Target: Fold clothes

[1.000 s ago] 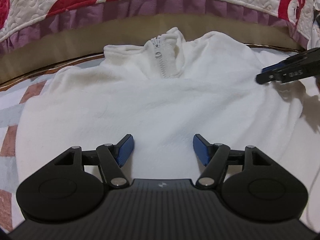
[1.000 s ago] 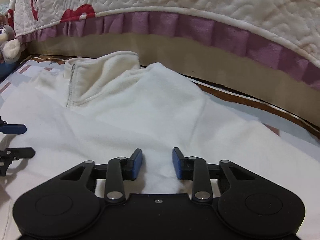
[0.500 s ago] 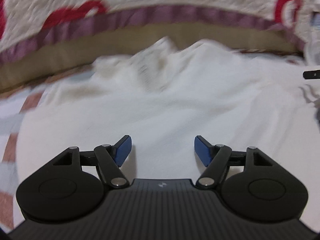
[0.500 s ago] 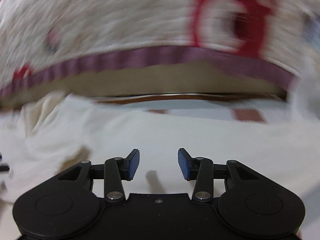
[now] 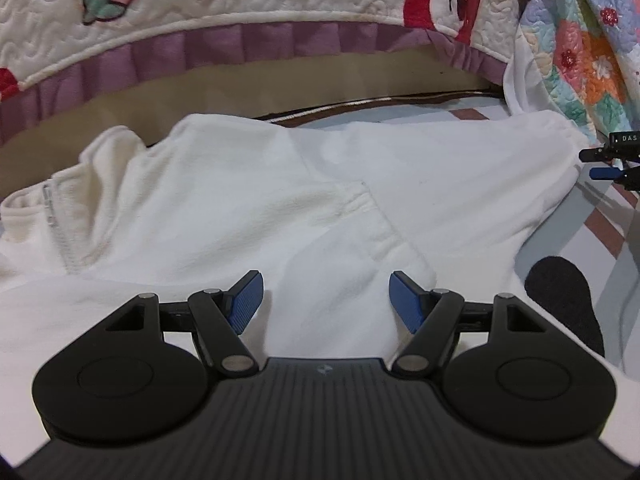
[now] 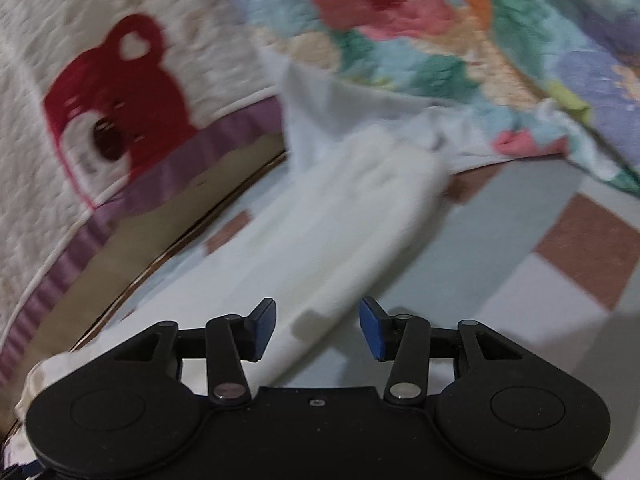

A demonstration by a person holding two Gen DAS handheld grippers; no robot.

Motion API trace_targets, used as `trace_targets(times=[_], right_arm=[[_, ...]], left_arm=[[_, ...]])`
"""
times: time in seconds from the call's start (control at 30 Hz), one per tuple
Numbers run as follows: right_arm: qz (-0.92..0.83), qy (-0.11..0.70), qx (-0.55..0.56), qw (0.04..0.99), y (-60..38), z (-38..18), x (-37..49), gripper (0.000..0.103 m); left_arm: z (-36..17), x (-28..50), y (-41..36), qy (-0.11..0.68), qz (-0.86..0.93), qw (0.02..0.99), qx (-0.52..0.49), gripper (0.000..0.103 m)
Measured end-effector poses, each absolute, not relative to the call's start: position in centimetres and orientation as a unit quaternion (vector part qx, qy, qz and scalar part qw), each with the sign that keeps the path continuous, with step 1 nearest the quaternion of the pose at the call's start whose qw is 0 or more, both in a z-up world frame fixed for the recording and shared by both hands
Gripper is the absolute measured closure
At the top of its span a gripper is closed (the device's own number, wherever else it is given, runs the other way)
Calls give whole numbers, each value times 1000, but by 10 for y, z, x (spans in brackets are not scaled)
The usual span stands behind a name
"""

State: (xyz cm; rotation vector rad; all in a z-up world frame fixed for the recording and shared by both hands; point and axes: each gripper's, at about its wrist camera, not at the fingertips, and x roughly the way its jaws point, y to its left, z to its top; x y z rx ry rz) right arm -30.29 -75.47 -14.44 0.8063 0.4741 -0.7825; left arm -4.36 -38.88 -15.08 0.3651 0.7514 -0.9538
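Checked floor mat (image 6: 520,216): your right hand-held gripper (image 6: 318,330) has just spread over the white sleeve (image 6: 340,216), left hand-held gripper (image 5: 326,298) spread too; pinching only one layer risks dragging it.

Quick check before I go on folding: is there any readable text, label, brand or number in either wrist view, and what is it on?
"DAS": white letters on the black body of the right gripper at the left wrist view's right edge; the frame cuts off anything after them.
Small pale mark on the left gripper housing: a symbol, too small to read.
White fleece top, quilts: no readable text.
Right wrist view: blurred, nothing legible.
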Motion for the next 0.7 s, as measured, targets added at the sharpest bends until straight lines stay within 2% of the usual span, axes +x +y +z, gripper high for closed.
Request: trace_targets(times=[0.1,0.23,0.27,0.3,0.5,0.7], right_arm=[[-380,226,383,811,-768,-151,-302,42],[-371,214,369,824,-778,-162,-283,42],[-363,211,364,831,-778,-164,-278,62],[-354,210,356,839,-776,-162,-273,94],[-309,146,300,891,-739,-118,-245,95],[-162,112,284,938,-663,-66,-181,95]], left_arm=[[-159,-40,-393,364,-440,803,172,34],[-163,-37,-392,375,-429,807,156,34],[-162,-37,-391,376,-428,808,151,34],[-160,-37,-390,377,-426,809,147,34],[-145,-29,-369,394,-415,813,105,33],[-119,-23,-322,378,-383,838,89,33]])
